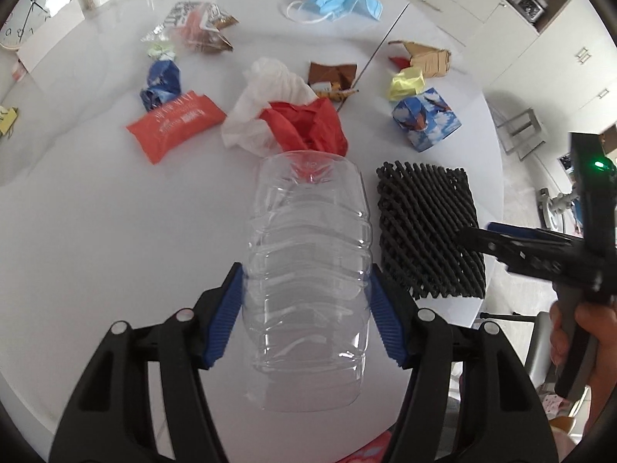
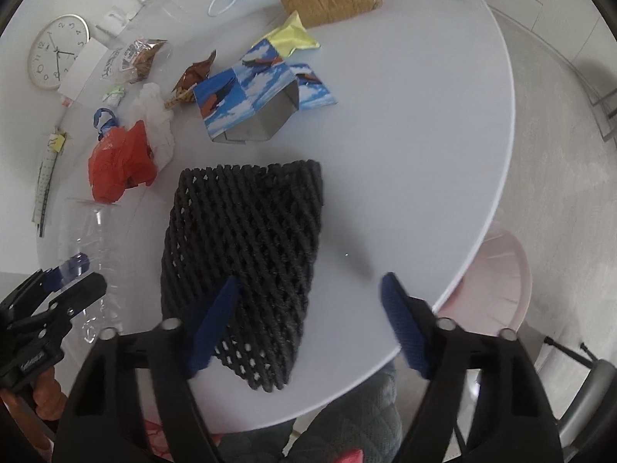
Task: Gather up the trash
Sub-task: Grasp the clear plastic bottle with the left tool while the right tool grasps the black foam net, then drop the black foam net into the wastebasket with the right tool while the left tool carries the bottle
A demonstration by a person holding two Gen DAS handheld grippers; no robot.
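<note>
A clear plastic bottle (image 1: 308, 254) lies on the white round table (image 1: 96, 212), its base pointing away from me. My left gripper (image 1: 306, 270) is shut on it, one blue pad pressed on each side. Right of the bottle lies a black foam net (image 1: 428, 227). In the right wrist view my right gripper (image 2: 310, 279) hangs open just over the black foam net (image 2: 250, 239). Its left finger is over the mesh and its right finger is over bare table, clear of the net. The right gripper (image 1: 474, 235) reaches in from the right, held by a hand.
Behind the bottle lie a red plastic bag (image 1: 308, 123), white tissue (image 1: 270, 88), an orange packet (image 1: 173, 123), a cloud-print box (image 1: 424, 119), a yellow wrapper (image 1: 405, 83), cardboard (image 1: 428, 58) and a blue mask (image 1: 339, 0). A pink bin (image 2: 497, 281) stands below the table's edge (image 2: 501, 154).
</note>
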